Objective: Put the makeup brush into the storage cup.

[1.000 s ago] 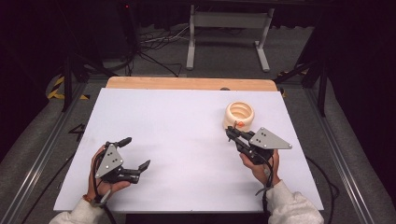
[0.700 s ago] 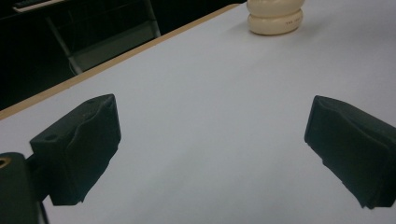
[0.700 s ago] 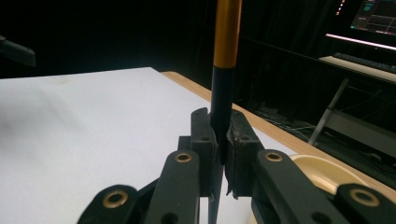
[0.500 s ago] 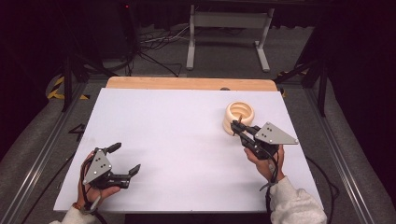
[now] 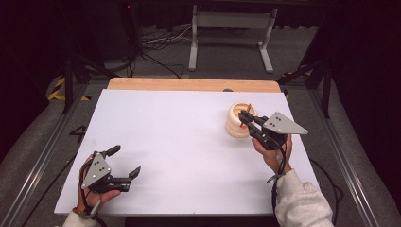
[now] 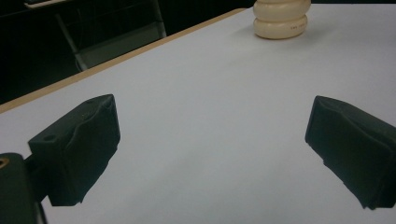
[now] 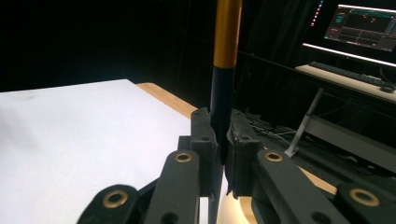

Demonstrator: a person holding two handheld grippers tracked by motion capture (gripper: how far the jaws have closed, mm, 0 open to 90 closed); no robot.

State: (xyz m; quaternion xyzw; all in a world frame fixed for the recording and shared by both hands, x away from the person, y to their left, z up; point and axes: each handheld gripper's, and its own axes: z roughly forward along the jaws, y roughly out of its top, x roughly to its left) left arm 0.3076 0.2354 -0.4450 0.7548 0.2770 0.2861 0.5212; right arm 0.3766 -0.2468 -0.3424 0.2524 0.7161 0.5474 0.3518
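Observation:
A cream ribbed holder [image 5: 235,124] stands on the white table top [image 5: 179,137] at the right, and the left gripper view has it far off as the holder [image 6: 281,18]. My right gripper [image 5: 247,119] hangs over the holder's near rim, shut on a thin upright stick [image 5: 248,109]. In the right gripper view the stick [image 7: 224,70] is black below and gold above, pinched between the pads of the right gripper [image 7: 221,135]. Whether its lower end is inside the holder I cannot tell. My left gripper [image 5: 126,160] rests at the front left, open and empty, as the left gripper [image 6: 210,140] also shows.
A wooden strip [image 5: 189,84] runs along the table's far edge. Beyond it on the floor are a metal stand [image 5: 231,38] and cables. A lit monitor [image 7: 366,32] and a keyboard sit on a desk off to one side.
My right gripper has risen and shifted right over the holder with the stick in it. The left gripper has drifted slightly toward the front left corner.

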